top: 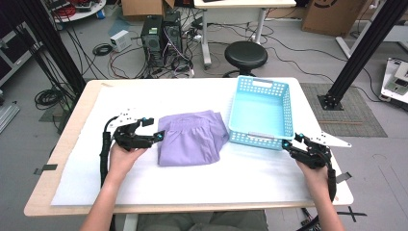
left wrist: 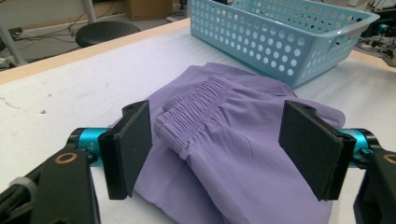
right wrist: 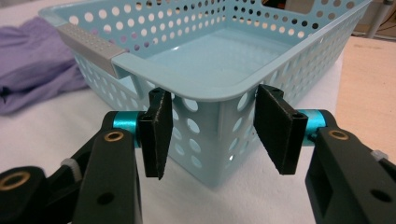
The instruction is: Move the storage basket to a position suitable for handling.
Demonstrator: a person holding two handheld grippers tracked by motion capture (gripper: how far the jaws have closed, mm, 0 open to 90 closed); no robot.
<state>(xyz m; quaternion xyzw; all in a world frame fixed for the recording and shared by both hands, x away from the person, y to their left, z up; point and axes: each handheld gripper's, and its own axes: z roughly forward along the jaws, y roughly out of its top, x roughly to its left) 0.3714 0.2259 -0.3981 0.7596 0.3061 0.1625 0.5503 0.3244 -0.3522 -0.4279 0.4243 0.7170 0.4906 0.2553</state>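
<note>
Left gripper point(left wrist: 219, 149) sits low with jaws spread wide, the folded purple shorts point(left wrist: 233, 135) lying between and just ahead of them, unpinched. Right gripper point(right wrist: 212, 135) faces the near corner of the light-blue perforated basket point(right wrist: 205, 88), jaws half apart either side of that corner, pads not pressing it.
</note>
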